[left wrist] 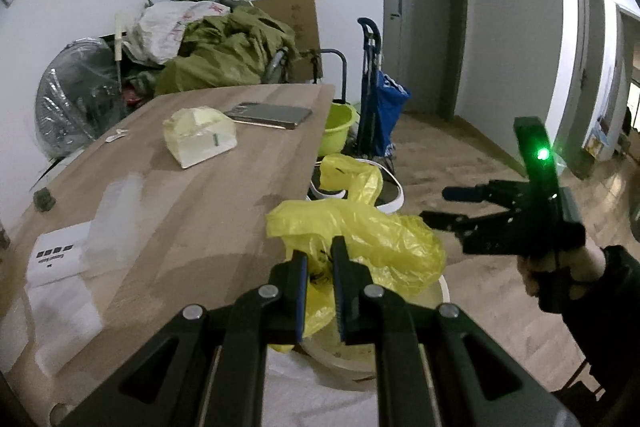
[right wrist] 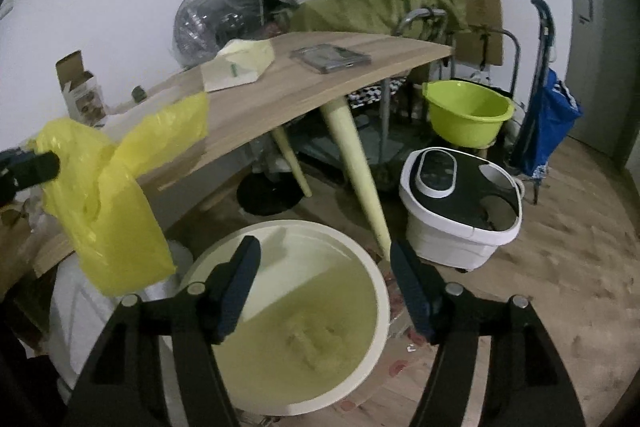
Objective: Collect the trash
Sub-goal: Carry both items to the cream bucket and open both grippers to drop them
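Fingers (left wrist: pixel 299 291) around crinkled yellow plastic bag (left wrist: pixel 372 239)

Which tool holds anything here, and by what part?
Left tool pinches the yellow plastic bag by a bunched edge. Right tool is open, holding nothing.

dim, flat indoor light; fisheye bending and dark corners; right wrist view slightly blurred, perhaps from motion.

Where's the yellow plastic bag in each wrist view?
Left wrist: yellow plastic bag at lower centre, pinched in the left gripper, past the table edge.
Right wrist: yellow plastic bag at left, hanging beside the cream bin.
Shared landmark: lime-green basin on the floor beyond the wooden table.
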`<state>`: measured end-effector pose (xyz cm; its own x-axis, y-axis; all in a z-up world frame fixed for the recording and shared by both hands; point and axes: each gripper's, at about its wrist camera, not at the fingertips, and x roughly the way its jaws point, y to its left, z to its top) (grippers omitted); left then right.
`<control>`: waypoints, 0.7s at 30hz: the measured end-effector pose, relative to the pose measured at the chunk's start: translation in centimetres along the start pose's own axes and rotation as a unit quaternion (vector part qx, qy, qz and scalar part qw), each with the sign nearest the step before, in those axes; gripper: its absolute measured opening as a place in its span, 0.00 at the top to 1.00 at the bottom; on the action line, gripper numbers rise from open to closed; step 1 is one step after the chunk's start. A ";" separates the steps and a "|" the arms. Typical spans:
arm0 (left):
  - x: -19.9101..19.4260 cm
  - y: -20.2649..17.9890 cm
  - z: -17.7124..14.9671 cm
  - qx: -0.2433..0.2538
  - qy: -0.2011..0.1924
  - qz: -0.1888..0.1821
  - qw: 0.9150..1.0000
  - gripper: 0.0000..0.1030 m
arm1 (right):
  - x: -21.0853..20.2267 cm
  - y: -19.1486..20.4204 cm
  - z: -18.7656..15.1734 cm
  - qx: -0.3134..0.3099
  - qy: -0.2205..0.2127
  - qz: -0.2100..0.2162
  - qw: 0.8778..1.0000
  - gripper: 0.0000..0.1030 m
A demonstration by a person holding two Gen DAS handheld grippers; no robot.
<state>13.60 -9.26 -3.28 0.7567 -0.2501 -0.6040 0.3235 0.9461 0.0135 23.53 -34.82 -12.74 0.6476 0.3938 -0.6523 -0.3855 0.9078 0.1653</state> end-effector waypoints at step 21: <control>5.0 -1.4 1.2 -0.034 0.051 -0.053 0.997 0.46 | -5.4 -1.5 0.3 0.015 -0.036 -0.047 0.998 0.36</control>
<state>17.63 -12.05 -5.37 0.6576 -0.3306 -0.6769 0.3563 0.9282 -0.1072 20.78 -38.26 -9.27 0.7263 0.3153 -0.6108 -0.3018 0.9446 0.1288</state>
